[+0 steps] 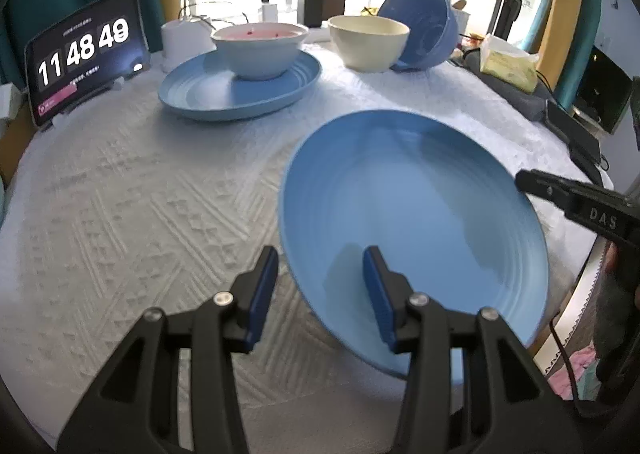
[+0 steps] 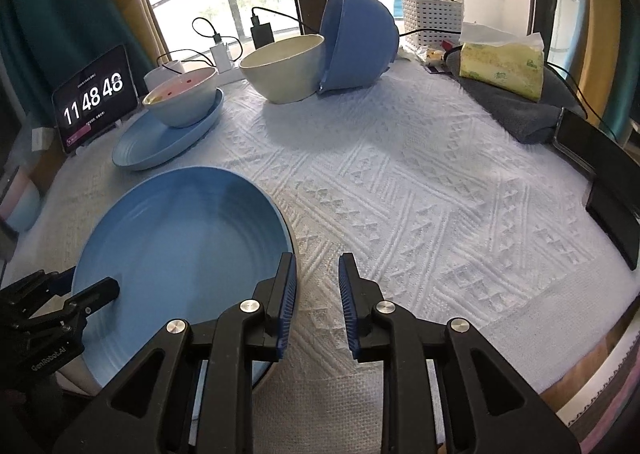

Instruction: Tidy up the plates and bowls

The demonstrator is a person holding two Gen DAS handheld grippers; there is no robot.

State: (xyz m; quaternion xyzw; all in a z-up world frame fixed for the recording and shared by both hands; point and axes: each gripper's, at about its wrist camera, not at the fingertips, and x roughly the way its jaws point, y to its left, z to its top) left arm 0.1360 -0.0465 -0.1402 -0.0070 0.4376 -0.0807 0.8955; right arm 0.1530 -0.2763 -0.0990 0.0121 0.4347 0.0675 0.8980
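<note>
So the big blue plate (image 1: 412, 230) sits at the near edge of the tabletop (image 2: 400, 181), on the white textured cloth. The left hand-held gripper (image 1: 320, 290) straddles its rim with the jaws apart, one pad inside the plate, one outside, neither pressing. The right hand-held gripper (image 2: 317, 302) is just beside the opposite rim, jaws narrow with nothing between them. Further back there's a second blue plate (image 1: 240, 93) with a white bowl (image 1: 260, 49) on it, then a cream bowl (image 1: 368, 43) and a blue bowl (image 1: 420, 25) (tipped on its side against the cream one).
</note>
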